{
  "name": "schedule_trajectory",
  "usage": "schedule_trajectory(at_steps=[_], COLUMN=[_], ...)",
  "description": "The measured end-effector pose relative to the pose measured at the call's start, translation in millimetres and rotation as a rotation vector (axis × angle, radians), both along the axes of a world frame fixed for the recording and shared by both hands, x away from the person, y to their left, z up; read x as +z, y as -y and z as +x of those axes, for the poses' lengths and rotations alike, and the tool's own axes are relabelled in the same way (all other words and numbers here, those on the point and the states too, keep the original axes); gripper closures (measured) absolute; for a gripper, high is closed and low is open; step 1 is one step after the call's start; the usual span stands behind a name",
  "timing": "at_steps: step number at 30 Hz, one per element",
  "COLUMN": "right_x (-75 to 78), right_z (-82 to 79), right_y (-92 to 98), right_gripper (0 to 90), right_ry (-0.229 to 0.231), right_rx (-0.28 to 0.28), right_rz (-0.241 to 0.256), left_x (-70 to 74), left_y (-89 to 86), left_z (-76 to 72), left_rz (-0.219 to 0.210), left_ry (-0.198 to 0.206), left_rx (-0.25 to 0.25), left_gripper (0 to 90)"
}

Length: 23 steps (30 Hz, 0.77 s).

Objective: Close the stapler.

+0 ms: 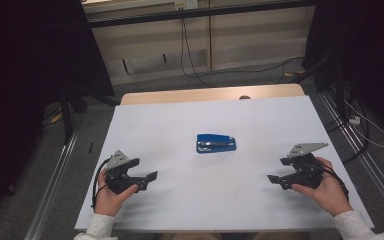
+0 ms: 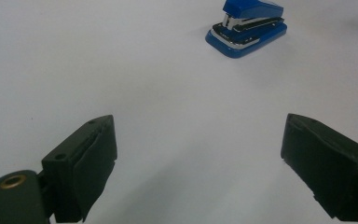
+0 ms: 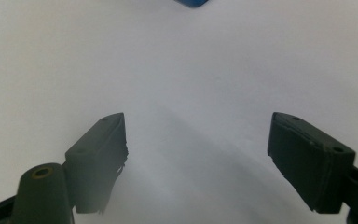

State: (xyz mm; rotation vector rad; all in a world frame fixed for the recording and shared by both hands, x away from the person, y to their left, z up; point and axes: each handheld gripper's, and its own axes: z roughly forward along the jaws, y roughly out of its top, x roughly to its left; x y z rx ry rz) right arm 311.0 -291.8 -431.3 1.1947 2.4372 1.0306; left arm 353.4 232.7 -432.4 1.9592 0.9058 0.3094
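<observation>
A blue stapler point(image 1: 216, 143) lies flat near the middle of the white table top point(image 1: 180, 120). My left gripper point(image 1: 150, 179) rests low at the front left, held in a hand, jaws wide apart and holding nothing. In the left gripper view the stapler point(image 2: 247, 27) sits far ahead, up and to the right of the open left gripper point(image 2: 198, 140). My right gripper point(image 1: 272, 180) is at the front right, also open and holding nothing. In the right gripper view a blue sliver of the stapler point(image 3: 192, 3) touches the top edge, beyond the right gripper point(image 3: 196, 133).
The white sheet covers a wooden table whose far edge point(image 1: 210, 93) shows bare wood. Grey floor, cables point(image 1: 190, 55) and dark stands surround the table. Metal rails point(image 1: 360, 150) run along the right side.
</observation>
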Motion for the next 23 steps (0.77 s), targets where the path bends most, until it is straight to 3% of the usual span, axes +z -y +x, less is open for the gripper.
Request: schedule_trajectory(at_steps=[23], right_x=[0.7], right_z=[-10.4], right_y=[8.0], right_gripper=[18.5], right_ry=[0.007], right_rx=[-0.012], right_rz=[0.013], left_x=[-4.7], left_y=[-13.0], left_z=[-9.9], left_rz=[0.023], left_ry=[-0.006], left_rx=[-0.003], left_gripper=[9.4])
